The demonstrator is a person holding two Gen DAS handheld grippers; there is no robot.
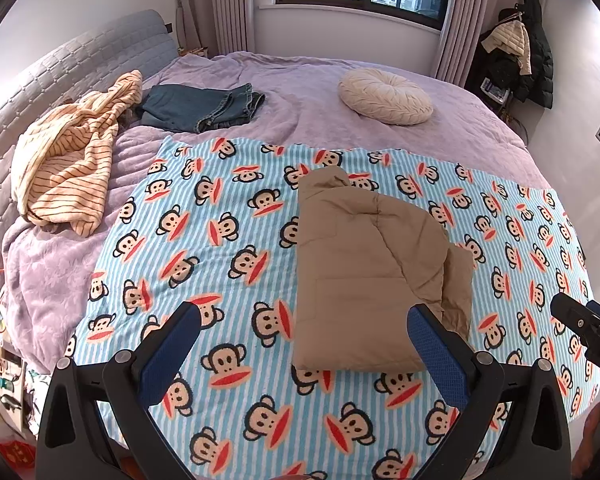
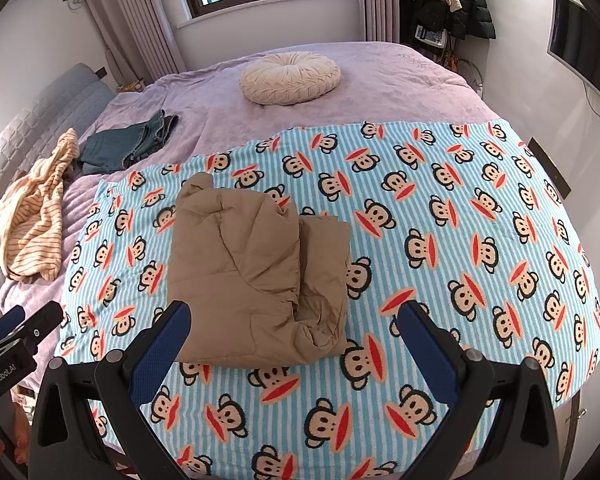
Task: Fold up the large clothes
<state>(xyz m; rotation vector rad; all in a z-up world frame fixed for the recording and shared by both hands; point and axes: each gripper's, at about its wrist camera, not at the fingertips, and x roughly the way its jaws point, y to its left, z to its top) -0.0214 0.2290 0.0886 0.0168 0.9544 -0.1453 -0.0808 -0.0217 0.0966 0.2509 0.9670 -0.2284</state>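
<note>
From the left wrist view, the left gripper (image 1: 304, 332) hovers with its fingers wide apart and empty, just short of the tan padded jacket (image 1: 364, 272), which lies folded into a thick bundle on the monkey-print blanket (image 1: 204, 208). The bundle looks puffy, so the top flap may spring open if it is nudged. From the right wrist view, the right gripper (image 2: 296, 328) is likewise spread and holding nothing near the jacket's loose, crumpled right edge, which could slip out. Further off, the striped garment (image 2: 32, 224), jeans (image 2: 128, 144) and round cushion (image 2: 290, 78) lie well clear; nothing blocks the approach.
</note>
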